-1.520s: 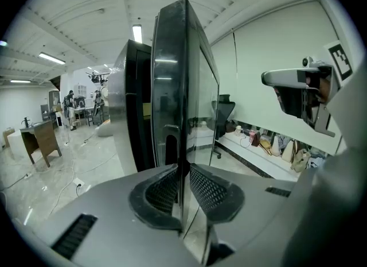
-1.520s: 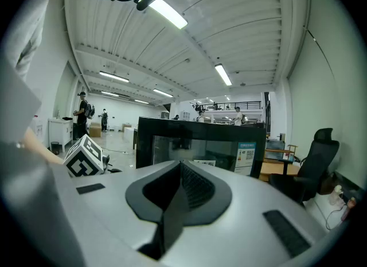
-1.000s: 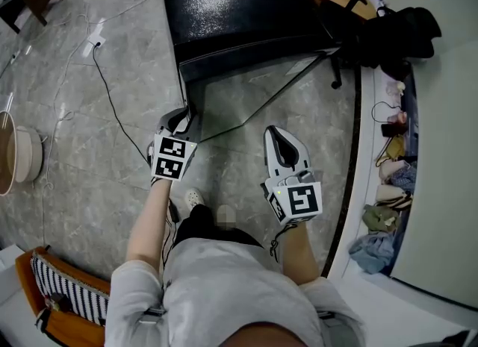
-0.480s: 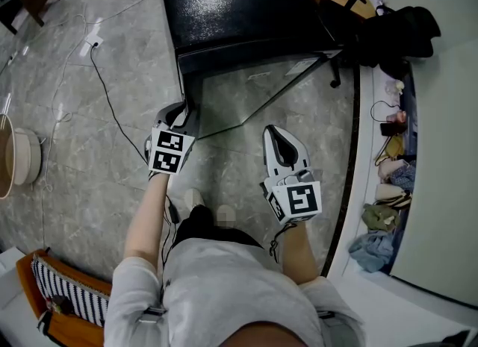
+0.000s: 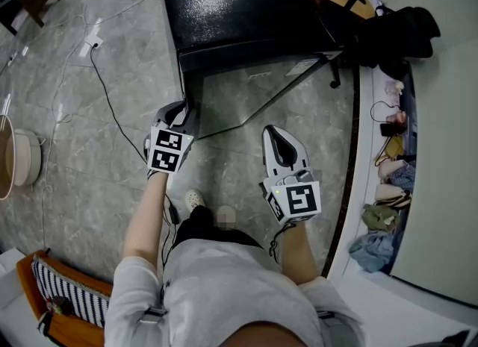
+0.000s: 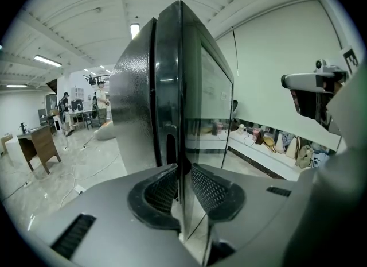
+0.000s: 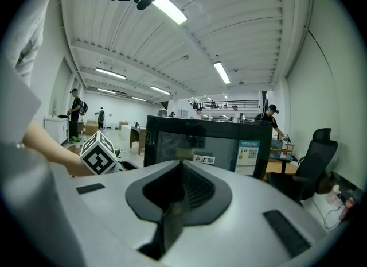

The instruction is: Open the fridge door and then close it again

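The black fridge (image 5: 239, 2) stands in front of me, its glass door (image 5: 254, 92) facing me. In the left gripper view the door's free edge (image 6: 179, 88) appears to lie against the fridge body, with a handle recess below. My left gripper (image 5: 183, 113) is at that edge and straddles it. Its jaws (image 6: 182, 182) have just been opening, and a gap shows beside the right pad (image 6: 209, 190). My right gripper (image 5: 278, 135) hovers in front of the glass, clear of it. It is shut with nothing in it (image 7: 180, 185) and looks at the fridge front (image 7: 206, 145).
A black cable (image 5: 112, 103) runs over the stone floor to a power strip (image 5: 93, 43) on the left. A chair draped in dark clothes (image 5: 396, 36) stands right of the fridge. Bags line a white ledge (image 5: 388, 181). A round bin (image 5: 19, 160) is at far left.
In the head view the left gripper's marker cube sits slightly higher and further left than a second ago. The right gripper and the fridge door look unchanged.
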Motion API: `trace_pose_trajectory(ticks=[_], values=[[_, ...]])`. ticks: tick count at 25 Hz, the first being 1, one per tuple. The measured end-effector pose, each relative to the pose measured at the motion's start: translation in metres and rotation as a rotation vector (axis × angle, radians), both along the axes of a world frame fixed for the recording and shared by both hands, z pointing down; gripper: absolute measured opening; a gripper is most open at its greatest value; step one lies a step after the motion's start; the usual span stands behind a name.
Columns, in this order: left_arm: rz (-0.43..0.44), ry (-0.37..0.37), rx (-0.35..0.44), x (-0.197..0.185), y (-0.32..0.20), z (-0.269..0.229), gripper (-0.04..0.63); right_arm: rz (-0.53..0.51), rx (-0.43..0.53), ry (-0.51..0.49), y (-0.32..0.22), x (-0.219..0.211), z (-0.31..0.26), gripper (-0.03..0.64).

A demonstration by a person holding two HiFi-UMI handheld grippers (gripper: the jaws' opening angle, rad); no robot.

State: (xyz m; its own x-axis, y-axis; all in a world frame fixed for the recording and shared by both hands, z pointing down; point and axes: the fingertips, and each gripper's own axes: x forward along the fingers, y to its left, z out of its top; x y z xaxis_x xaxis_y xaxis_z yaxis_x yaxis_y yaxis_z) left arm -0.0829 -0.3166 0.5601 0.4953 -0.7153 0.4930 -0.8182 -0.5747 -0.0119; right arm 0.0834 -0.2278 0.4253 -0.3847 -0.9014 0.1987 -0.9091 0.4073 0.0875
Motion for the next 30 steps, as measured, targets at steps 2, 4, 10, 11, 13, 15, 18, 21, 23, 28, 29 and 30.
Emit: trace_pose_trajectory(ticks=[2, 4, 10, 11, 13, 15, 18, 21, 23, 28, 29, 30], values=[[-0.019, -0.004, 0.021, -0.005, 0.003, -0.002, 0.075, -0.004, 0.002, -0.003, 0.001, -0.002, -0.001, 0.025], [-0.051, 0.003, 0.042, -0.011, 0.007, -0.007, 0.049, -0.013, 0.006, -0.006, 0.002, -0.004, -0.003, 0.025], [-0.091, 0.031, 0.078, -0.021, 0.032, -0.024, 0.014, -0.034, 0.016, -0.015, 0.006, -0.007, -0.006, 0.025], [-0.097, 0.040, 0.080, -0.022, 0.037, -0.027, 0.014, -0.037, 0.017, -0.016, 0.008, -0.008, -0.007, 0.025], [-0.110, 0.056, 0.088, -0.024, 0.048, -0.034, 0.014, -0.048, 0.022, -0.015, 0.011, -0.010, -0.009, 0.025], [-0.123, 0.069, 0.106, -0.027, 0.059, -0.043, 0.014, -0.062, 0.029, -0.014, 0.015, -0.012, -0.011, 0.025], [-0.144, 0.095, 0.135, -0.030, 0.074, -0.059, 0.014, -0.079, 0.041, -0.014, 0.021, -0.016, -0.017, 0.025], [-0.159, 0.121, 0.166, -0.032, 0.089, -0.077, 0.014, -0.094, 0.052, -0.011, 0.028, -0.019, -0.022, 0.025], [-0.166, 0.134, 0.190, -0.031, 0.099, -0.089, 0.014, -0.103, 0.059, -0.011, 0.033, -0.019, -0.025, 0.025], [-0.190, 0.159, 0.247, -0.030, 0.123, -0.119, 0.014, -0.118, 0.078, -0.017, 0.046, -0.016, -0.036, 0.025], [-0.199, 0.166, 0.255, -0.030, 0.128, -0.127, 0.014, -0.121, 0.082, -0.018, 0.049, -0.015, -0.038, 0.025], [-0.208, 0.174, 0.261, -0.030, 0.132, -0.134, 0.014, -0.124, 0.086, -0.018, 0.052, -0.015, -0.040, 0.025]])
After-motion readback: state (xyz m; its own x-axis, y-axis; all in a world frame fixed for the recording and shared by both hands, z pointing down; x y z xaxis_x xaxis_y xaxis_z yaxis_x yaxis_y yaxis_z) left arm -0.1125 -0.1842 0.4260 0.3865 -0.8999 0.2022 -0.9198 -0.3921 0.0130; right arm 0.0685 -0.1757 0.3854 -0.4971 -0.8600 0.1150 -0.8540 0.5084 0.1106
